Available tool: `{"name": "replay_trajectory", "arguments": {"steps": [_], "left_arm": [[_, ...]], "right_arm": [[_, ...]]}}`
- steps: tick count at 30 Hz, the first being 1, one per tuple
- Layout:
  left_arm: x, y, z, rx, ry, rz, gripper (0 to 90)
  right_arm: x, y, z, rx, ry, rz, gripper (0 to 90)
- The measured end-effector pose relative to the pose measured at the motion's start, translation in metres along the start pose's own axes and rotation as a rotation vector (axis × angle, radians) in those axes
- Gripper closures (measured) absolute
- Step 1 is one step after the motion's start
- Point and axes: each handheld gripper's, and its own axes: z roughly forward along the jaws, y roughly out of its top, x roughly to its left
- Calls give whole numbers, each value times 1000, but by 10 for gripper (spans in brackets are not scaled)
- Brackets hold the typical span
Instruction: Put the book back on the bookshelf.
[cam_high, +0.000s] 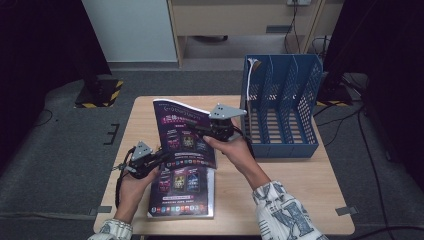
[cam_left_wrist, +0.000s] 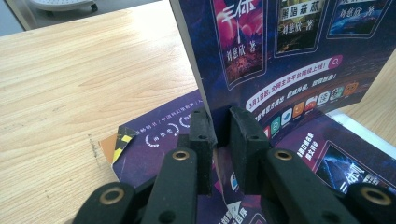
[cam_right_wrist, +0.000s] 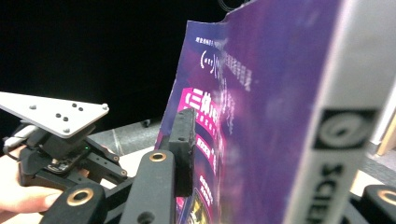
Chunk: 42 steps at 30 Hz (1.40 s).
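A thick purple magazine (cam_high: 181, 131) stands tilted on its lower edge at the middle of the wooden table (cam_high: 280, 190). My left gripper (cam_high: 161, 158) is shut on its lower left corner; in the left gripper view both pads clamp the magazine's edge (cam_left_wrist: 223, 122). My right gripper (cam_high: 206, 131) is at the magazine's right side, open. In the right gripper view its left finger (cam_right_wrist: 183, 144) stands off the cover (cam_right_wrist: 252, 116) and the white lettered spine (cam_right_wrist: 327, 140) lies between the jaws. A second purple magazine (cam_high: 181, 195) lies flat underneath.
A blue file rack (cam_high: 282, 107) with several upright slots stands on the table's right rear, close behind my right hand. Bare wood stretches along the left edge (cam_left_wrist: 70, 79) and the front right. Dark floor surrounds the table.
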Motion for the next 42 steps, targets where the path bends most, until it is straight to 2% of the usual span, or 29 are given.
{"name": "replay_trajectory", "arguments": {"steps": [2, 10, 15, 18, 25, 29, 37, 42], "left_arm": [[0, 0, 0, -1, 0, 1, 793], [0, 0, 0, -5, -3, 1, 795], [1, 0, -1, -3, -4, 5, 795], [1, 0, -1, -4, -4, 5, 794], [0, 0, -1, -7, -5, 8, 796], [0, 0, -1, -10, -5, 8, 796], [0, -1, -1, -10, -3, 6, 796], [0, -1, 0, -6, 0, 9, 793]], "right_arm": [[-1, 0, 0, 1, 14, 8, 681], [-1, 1, 2, -1, 16, 3, 651], [-1, -1, 5, -17, 20, 13, 677], [-2, -1, 6, -21, 23, 15, 728], [-2, -1, 5, -10, 16, 12, 781], [-4, 1, 4, -6, 18, 27, 764], [-4, 5, 3, -17, 16, 42, 795], [0, 7, 3, -15, 8, 22, 821]]}}
